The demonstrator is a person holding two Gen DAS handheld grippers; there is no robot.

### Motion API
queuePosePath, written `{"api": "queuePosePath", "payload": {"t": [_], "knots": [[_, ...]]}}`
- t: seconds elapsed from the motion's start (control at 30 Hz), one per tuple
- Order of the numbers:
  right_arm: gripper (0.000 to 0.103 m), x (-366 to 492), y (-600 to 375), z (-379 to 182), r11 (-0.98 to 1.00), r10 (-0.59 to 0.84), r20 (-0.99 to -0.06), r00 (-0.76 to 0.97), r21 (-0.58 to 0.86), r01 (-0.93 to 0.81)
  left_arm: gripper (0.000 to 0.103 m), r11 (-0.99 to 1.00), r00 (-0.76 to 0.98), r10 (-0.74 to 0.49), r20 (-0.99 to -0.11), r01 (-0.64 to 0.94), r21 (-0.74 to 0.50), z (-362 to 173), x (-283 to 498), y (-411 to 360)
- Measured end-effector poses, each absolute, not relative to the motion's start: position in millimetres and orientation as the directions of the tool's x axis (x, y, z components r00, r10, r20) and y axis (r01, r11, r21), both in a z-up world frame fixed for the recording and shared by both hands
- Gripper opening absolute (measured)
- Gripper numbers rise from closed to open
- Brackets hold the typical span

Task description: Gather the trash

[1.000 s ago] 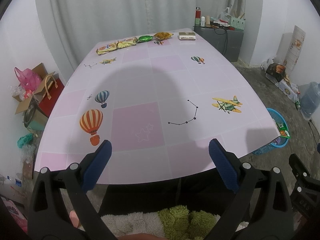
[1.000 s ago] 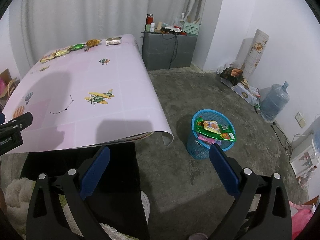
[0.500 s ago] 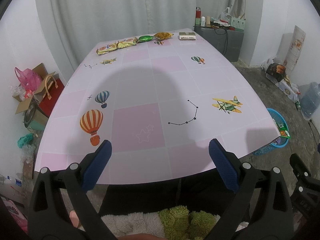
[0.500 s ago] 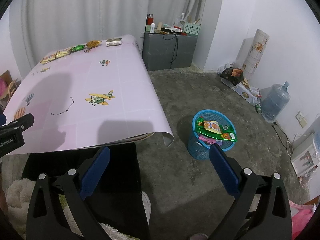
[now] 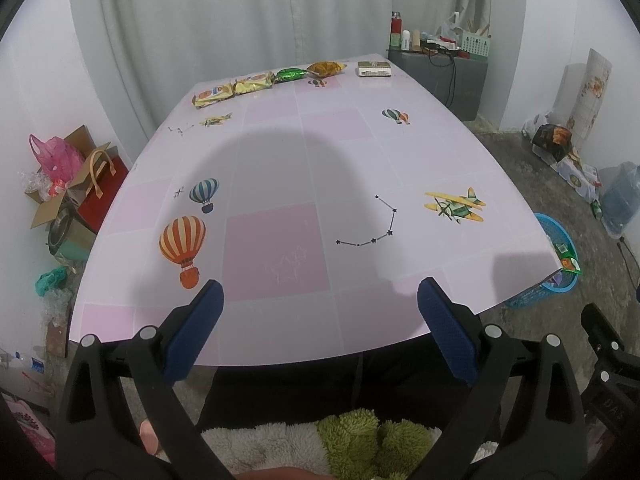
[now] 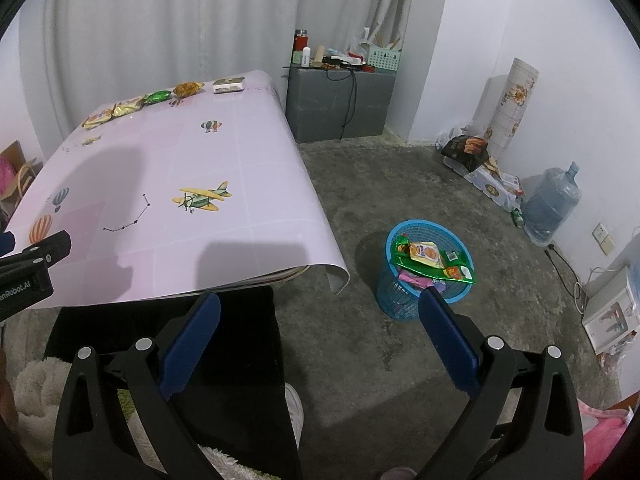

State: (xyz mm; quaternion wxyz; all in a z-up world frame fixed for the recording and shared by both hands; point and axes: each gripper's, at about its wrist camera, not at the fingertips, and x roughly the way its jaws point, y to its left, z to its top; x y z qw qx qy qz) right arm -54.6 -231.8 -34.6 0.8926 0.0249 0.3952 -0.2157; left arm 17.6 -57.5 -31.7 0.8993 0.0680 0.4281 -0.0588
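Over at the near edge of the counter basically nothing has changed in the last second: both views are almost identical to the earlier ones, maybe a tiny drift at most. The left tool hangs just short of the near edge with its blue pads wide apart and nothing between them. Same deal for the right tool, spread apart and empty, pointed at the floor toward the blue basket, which already has a few wrappers in it.

Remaining trash is the row of snack packets plus a small box along the far edge, well apart from both tools. So my read: it's a pause between rounds, and the next pickup needs a long reach across.
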Motion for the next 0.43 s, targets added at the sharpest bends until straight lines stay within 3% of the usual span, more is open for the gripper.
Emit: {"api": "queuePosePath", "payload": {"t": [0.43], "knots": [[0.096,-54.0,-231.2,-34.7,0.906,-0.364,-0.717,0.595,-0.123,0.406,0.093,0.984,0.62,-0.042,-0.783,0.16,0.074,-35.8,13.9,-58.2]]}}
